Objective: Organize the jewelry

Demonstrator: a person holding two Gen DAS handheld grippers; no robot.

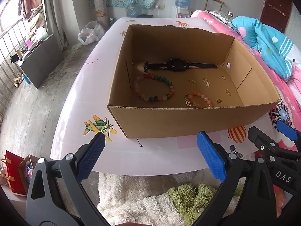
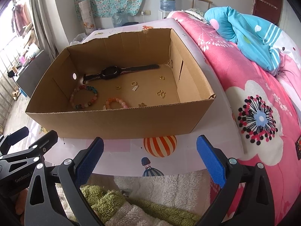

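The work surface is a pale pink glossy table [image 1: 79, 101] printed with aeroplanes and striped balloons, standing beside a bed with a pink flowered blanket [image 2: 244, 86]. An open brown cardboard box [image 1: 169, 120] sits on the table, directly ahead of both my grippers.

Box contents, on the floor of the box:
- A black wristwatch with its strap laid out flat [image 1: 175, 66] lies along the far wall.
- A large bracelet of multicoloured round beads [image 1: 153, 89] lies at the near left, just in front of the watch strap.
- A smaller bracelet of orange and pink beads [image 1: 201, 98] lies close to the near wall, right of the large one.
- Several small gold-coloured charms and rings [image 1: 206, 82] are scattered across the right half, apart from one another.

My left gripper [image 1: 150, 156] hangs over the near table edge, blue pads spread wide, nothing between them. My right gripper [image 2: 149, 158] is in the same condition: jaws wide apart, empty, short of the box's near wall.

A white and green fluffy fabric [image 2: 143, 203] lies below both grippers.
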